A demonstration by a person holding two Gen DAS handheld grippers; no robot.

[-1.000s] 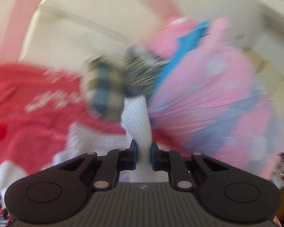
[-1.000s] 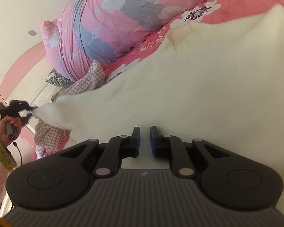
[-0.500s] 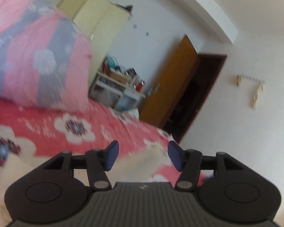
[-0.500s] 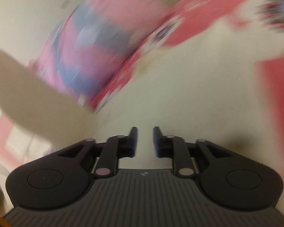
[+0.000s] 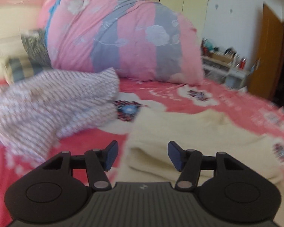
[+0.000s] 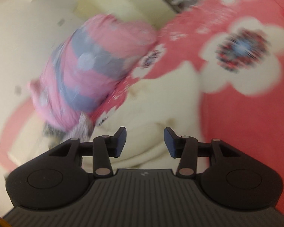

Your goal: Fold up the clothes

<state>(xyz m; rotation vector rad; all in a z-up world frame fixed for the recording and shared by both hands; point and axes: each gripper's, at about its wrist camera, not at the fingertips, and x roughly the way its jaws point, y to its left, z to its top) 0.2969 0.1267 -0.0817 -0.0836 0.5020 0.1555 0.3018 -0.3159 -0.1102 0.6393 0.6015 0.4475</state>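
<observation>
The cream sweater [image 5: 189,132] lies folded on the red flowered bed [image 5: 227,102], beneath both grippers. Left gripper [image 5: 143,156] gapes empty; right gripper [image 6: 144,141] is opening, empty. A checked garment [image 5: 53,104] lies beside; a pink quilt [image 5: 126,43] is heaped behind.

Motion blur smears the checked garment [image 5: 53,104] and the whole right wrist view, quilt [image 6: 96,71] included.

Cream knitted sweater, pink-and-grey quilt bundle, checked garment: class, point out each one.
Cream knitted sweater [image 5: 179,132]: left wrist view, folded top layer.
Pink-and-grey quilt bundle [image 5: 126,43]: left wrist view, middle stripes.
Checked garment [image 5: 53,102]: left wrist view, centre of cloth.
</observation>
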